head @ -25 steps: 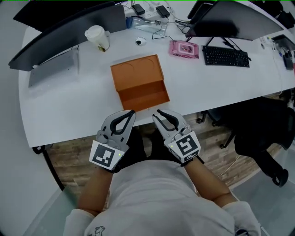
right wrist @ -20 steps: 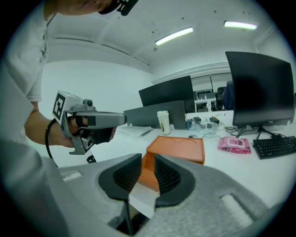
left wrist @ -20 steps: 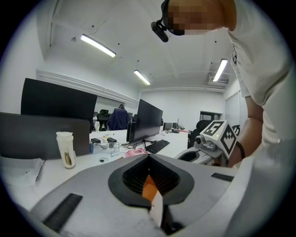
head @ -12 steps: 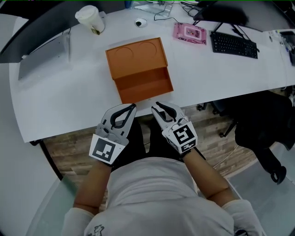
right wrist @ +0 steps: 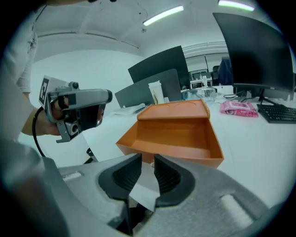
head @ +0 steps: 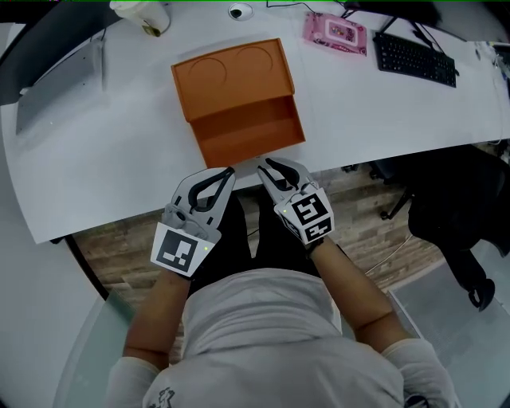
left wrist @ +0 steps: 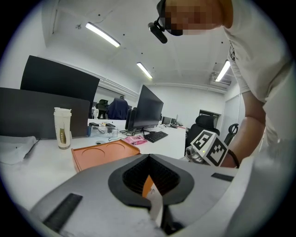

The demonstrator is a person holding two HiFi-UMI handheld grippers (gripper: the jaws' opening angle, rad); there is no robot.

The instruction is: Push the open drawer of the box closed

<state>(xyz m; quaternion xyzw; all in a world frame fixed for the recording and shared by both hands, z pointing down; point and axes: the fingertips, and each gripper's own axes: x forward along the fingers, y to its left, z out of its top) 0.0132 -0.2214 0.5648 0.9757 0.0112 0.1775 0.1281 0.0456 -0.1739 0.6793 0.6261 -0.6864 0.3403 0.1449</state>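
Note:
An orange box (head: 231, 73) lies on the white table (head: 103, 175), with its open drawer (head: 253, 131) pulled out toward me; the drawer is empty. Both grippers hover at the table's near edge, just short of the drawer's front wall. My left gripper (head: 229, 170) is shut, tips touching, with nothing in it. My right gripper (head: 264, 164) stands slightly open, a narrow gap between its tips and nothing in it. The right gripper view looks over its jaws (right wrist: 148, 158) into the drawer (right wrist: 178, 139), with the left gripper (right wrist: 107, 96) off to the left.
A pale cup (head: 143, 12), a pink pack (head: 335, 28) and a black keyboard (head: 416, 57) lie at the back of the table. A grey laptop (head: 60, 88) sits at the left. A black office chair (head: 454, 207) stands to my right.
Both grippers have moved forward to the drawer's front, and the right one has drifted left toward the left one. The box sits nearer in the head view.

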